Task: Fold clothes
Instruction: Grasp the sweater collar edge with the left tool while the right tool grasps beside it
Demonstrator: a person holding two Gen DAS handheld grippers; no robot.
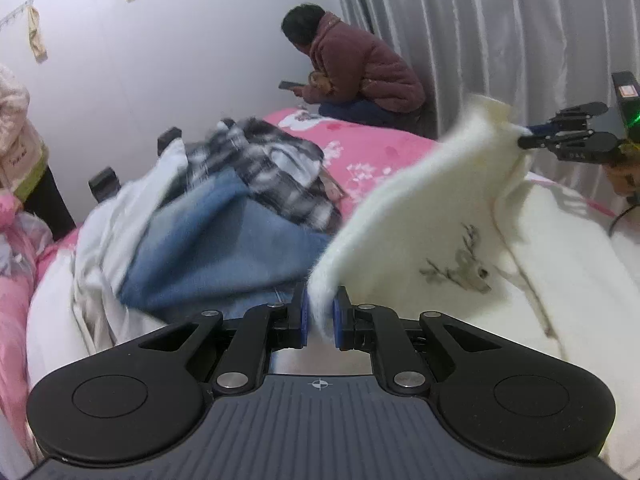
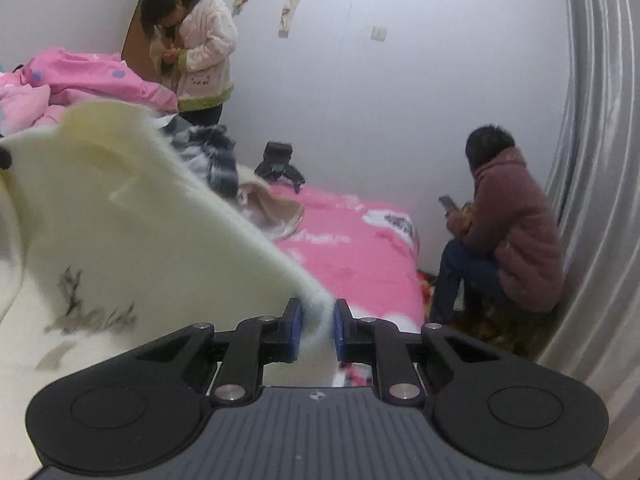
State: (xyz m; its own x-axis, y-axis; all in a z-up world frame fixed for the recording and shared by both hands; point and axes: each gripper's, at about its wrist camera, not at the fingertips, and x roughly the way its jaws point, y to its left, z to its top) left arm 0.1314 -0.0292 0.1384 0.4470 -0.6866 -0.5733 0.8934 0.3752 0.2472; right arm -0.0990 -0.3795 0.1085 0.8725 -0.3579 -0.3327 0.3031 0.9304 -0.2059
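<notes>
A cream fuzzy sweater [image 1: 440,208] with a grey deer motif [image 1: 460,270] is lifted off the bed by two points of its edge. My left gripper [image 1: 320,314] is shut on one edge, the fabric pinched between its blue pads. My right gripper [image 1: 526,136] holds the far corner at the right of the left wrist view. In the right wrist view my right gripper [image 2: 316,320] is shut on a tuft of the sweater [image 2: 120,208], which stretches away to the left. A black tip of the left gripper [image 2: 3,159] shows at the left edge.
A pile of blue jeans [image 1: 224,240], a plaid shirt [image 1: 272,164] and a white garment [image 1: 116,224] lies on the pink bed [image 2: 360,252]. One person in a maroon jacket [image 2: 516,232] sits by the grey curtain [image 2: 592,160]. Another person [image 2: 204,52] stands by the bed. A black device [image 2: 278,160] sits on the bed.
</notes>
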